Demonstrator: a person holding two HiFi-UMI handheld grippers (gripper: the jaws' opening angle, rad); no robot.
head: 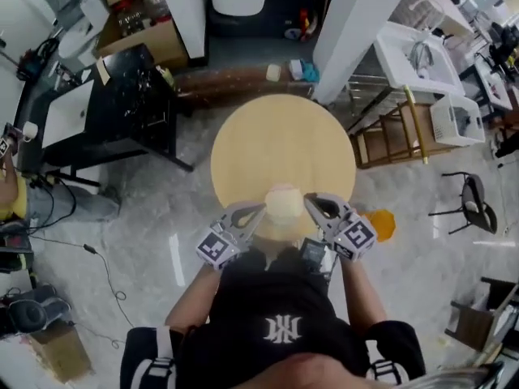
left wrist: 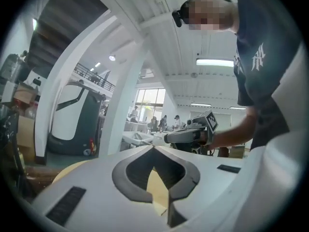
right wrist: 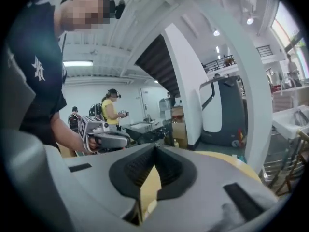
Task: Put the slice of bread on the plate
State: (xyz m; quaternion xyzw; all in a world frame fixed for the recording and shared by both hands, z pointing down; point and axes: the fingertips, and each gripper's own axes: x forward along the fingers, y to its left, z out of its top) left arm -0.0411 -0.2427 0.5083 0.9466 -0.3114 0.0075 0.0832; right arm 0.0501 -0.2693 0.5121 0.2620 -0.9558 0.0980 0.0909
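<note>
A round light-wood table [head: 284, 144] stands in front of me. At its near edge lies a pale round thing [head: 282, 203], too blurred to tell plate from bread. My left gripper [head: 261, 210] is just left of it and my right gripper [head: 308, 200] just right of it, both raised above the table's near rim. In the left gripper view the left gripper [left wrist: 153, 147] has its jaws meeting at the tips with nothing between them. The right gripper [right wrist: 155, 146] looks the same in its own view, empty. Each gripper points at the other.
A black desk [head: 105, 112] stands at the left and a wooden rack [head: 397, 136] at the right of the table. A white column [head: 357, 31] rises behind it. An orange object [head: 381, 224] lies on the floor near my right hand. A black chair [head: 474, 201] is further right.
</note>
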